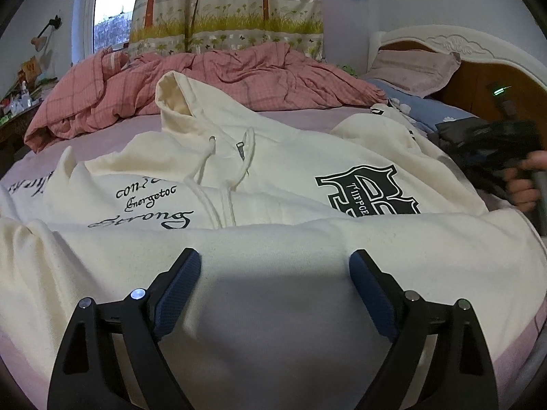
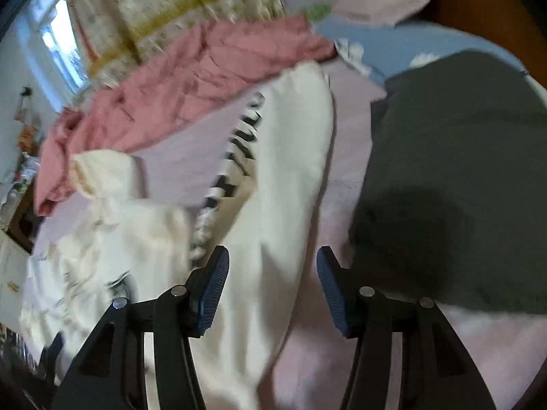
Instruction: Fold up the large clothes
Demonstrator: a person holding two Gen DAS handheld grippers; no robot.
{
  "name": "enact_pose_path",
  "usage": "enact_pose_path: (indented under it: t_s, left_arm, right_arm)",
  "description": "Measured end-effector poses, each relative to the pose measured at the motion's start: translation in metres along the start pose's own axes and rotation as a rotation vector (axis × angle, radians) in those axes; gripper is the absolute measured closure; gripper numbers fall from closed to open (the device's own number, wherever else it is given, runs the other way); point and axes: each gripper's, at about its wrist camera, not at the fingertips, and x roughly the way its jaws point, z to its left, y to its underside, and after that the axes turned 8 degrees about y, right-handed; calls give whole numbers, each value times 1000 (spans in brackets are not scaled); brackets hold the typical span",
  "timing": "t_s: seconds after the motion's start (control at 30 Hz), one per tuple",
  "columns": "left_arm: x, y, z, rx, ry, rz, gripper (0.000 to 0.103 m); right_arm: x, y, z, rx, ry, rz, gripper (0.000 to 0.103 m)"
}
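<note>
Cream hoodie [image 1: 273,177], black lettering, spread on bed [image 1: 102,143]

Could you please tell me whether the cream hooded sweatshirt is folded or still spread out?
Partly folded: the cream hooded sweatshirt has its bottom portion turned up over the chest print; the hood remains spread out.

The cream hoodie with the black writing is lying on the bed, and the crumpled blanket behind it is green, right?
Not quite. The crumpled blanket behind the cream hoodie is pink with a check pattern, not green, as the left wrist view shows. The hoodie does lie on the bed, black writing and all.
</note>
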Motion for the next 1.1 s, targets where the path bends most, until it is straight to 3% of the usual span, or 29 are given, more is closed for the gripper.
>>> enact_pose_path:
  t_s: [0.03,0.07,0.1,0.13,0.2,0.3,0.4,0.43,0.6,0.7,0.83,0.93,1.0,1.1]
  left_arm:
    - [0,0,2,-7,9,2,14]
    - [1,0,4,-17,19,5,14]
    - [2,0,5,-25,26,8,14]
    - [2,0,7,-31,33,11,14]
    - [3,0,7,-37,37,15,14]
    - [3,0,6,-32,31,13,14]
    - [1,1,5,-36,30,14,14]
    - [1,1,5,-36,27,14,14]
    - [-2,1,3,-36,17,13,14]
    - [-2,1,3,-35,12,12,14]
    - [-2,0,3,-33,8,9,14]
    - [-1,0,3,-33,9,10,14]
    - [-2,0,3,-32,7,9,14]
    - [-2,1,4,-34,12,9,14]
  right_arm:
    - [12,-1,1,4,9,23,49]
    - [22,-1,2,8,3,45,66]
    - [29,0,3,16,-16,60,96]
    - [30,2,7,4,-17,49,97]
    - [6,5,19,-58,46,-77,97]
    - [-58,15,18,-11,125,-254,97]
    - [-124,46,10,-6,147,-388,97]
    - [-137,58,7,-11,131,-385,97]
    - [-134,127,7,-101,-19,-127,96]
    - [-126,159,6,-119,-30,-83,92]
    - [-136,140,-3,-70,8,-165,77]
    - [-144,100,-7,-51,5,-241,62]
    - [-139,68,-7,-70,14,-241,51]
    - [-123,22,-9,-65,-19,-193,51]
